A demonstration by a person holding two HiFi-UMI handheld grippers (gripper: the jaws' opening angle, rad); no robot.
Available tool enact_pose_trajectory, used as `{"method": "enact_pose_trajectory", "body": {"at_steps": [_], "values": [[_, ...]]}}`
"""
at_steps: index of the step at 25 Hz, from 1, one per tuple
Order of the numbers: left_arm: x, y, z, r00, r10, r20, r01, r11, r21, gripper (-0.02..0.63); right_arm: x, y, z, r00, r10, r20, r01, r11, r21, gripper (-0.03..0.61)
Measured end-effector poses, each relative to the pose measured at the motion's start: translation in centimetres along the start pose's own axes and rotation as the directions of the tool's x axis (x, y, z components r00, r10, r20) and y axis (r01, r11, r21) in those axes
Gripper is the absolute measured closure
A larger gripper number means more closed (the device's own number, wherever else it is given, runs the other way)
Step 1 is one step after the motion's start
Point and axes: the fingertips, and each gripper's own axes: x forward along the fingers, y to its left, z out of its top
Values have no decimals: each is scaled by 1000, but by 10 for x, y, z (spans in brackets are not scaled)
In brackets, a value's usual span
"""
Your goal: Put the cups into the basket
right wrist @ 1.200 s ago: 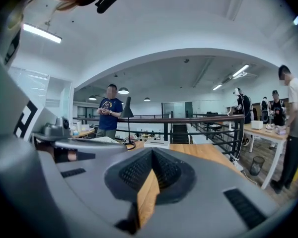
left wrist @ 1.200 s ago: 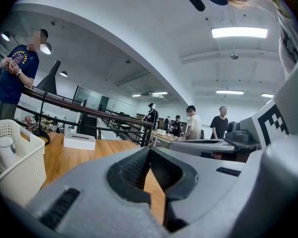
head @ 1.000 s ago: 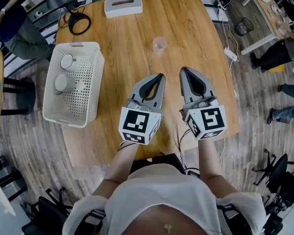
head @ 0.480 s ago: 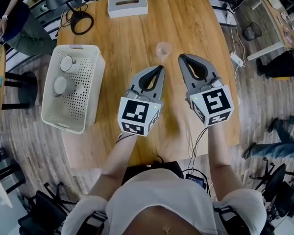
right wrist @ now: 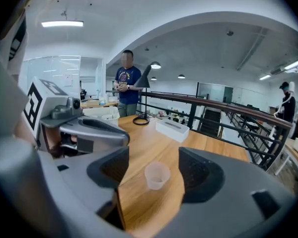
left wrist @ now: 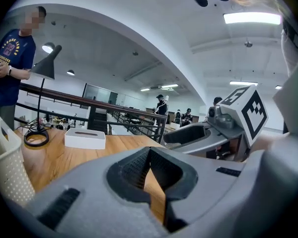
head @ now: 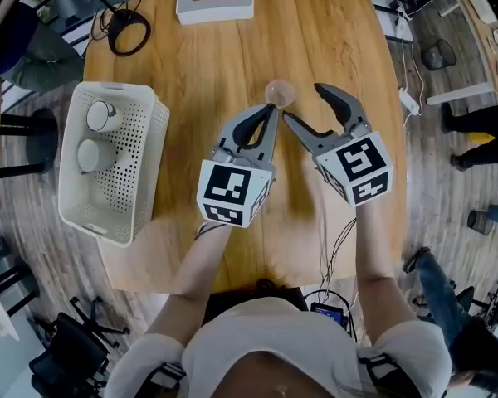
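At table centre, 1 translucent cup (head: 280, 93) stands upright on the wooden table (head: 207, 65), not yet in the basket (head: 75, 197). R gripper (head: 305, 104): jaws have just been opening and now stand spread wide. Its own view shows the cup framed in the gap, just ahead of the pads, w/ no contact and nothing held. L gripper (head: 271, 111): jaws clenched together, empty, tip just near-left of the cup; contact cannot be told. The basket, white and perforated, sits at the table's left edge, well apart from that cup, w/ 2 pale cups (head: 100, 115) (head: 89, 152) in its far half. White box (head: 215, 2) lies at the far edge.
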Motion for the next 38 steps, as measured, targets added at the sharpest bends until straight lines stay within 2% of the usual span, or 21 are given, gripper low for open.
{"method": "enact_pose_trajectory", "body": {"at_steps": [6,16,19,26,28,38], "values": [[15,30,-25,998,47,-29,-49,998,-41,607,45,-1,-35,984,140,-109,-139,990,11,209],[25,52,-55,994,75,-78,-81,994,-76,607,101,-4,-82,949,193,-250,-196,981,14,193],[22,57,-57,993,83,-81,-90,993,-81,607,111,-2,-88,944,195,-265,-199,980,14,195],[17,65,-58,992,96,-84,-103,991,-86,607,119,1,-94,936,153,-316,-181,981,-62,198],[15,66,-59,991,100,-91,-109,990,-91,607,119,1,-94,936,142,-322,-176,981,-78,232],[-8,63,-44,992,113,-56,-119,987,-104,607,105,15,-60,946,132,-295,-176,976,-130,232]]}}
